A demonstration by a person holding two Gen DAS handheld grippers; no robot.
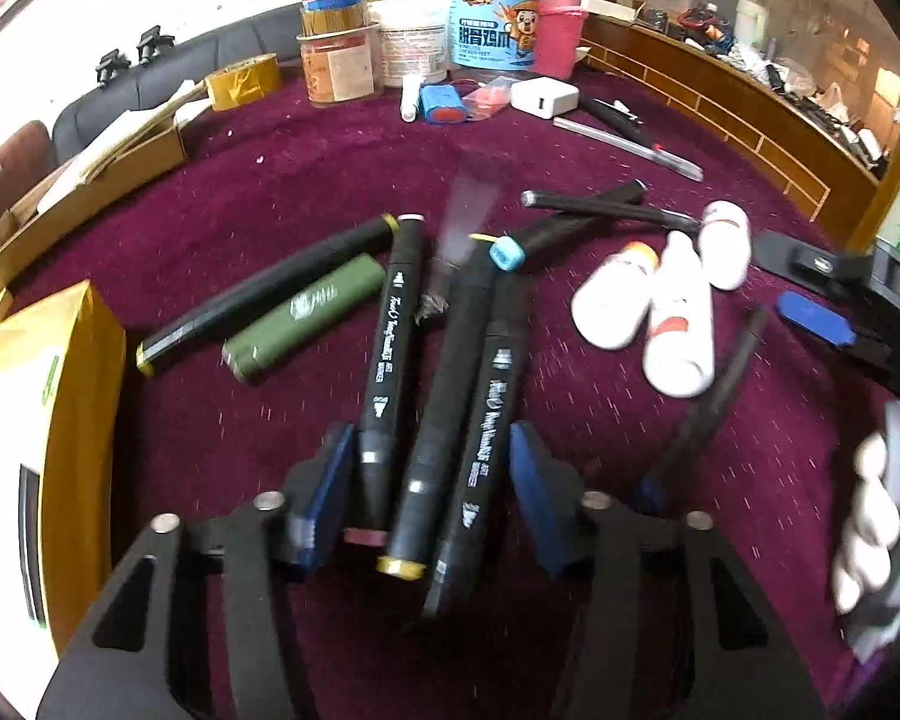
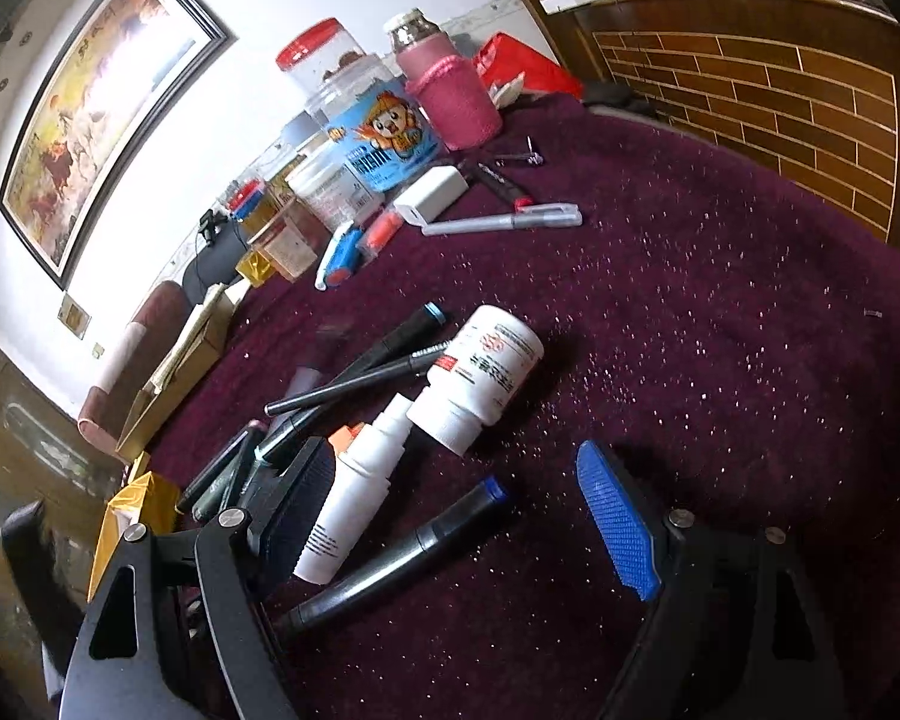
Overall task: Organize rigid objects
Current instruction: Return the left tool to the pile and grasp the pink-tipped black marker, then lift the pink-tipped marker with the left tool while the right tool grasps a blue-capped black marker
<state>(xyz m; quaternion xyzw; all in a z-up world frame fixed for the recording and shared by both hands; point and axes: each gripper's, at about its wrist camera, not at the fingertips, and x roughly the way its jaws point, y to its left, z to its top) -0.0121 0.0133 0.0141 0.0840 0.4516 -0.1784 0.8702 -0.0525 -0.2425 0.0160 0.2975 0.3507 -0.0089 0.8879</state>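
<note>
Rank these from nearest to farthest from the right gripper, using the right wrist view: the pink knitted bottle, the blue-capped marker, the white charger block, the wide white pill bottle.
1. Blue-capped marker, lying between the fingers of the right gripper.
2. Wide white pill bottle, on its side just beyond, center.
3. White charger block, farther back on the cloth.
4. Pink knitted bottle, upright at the back.

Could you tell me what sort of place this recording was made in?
Probably a lived-in home room: a cluttered table under a maroon cloth, a framed painting on the wall, and food jars such as the blue-labelled snack tub.
</note>
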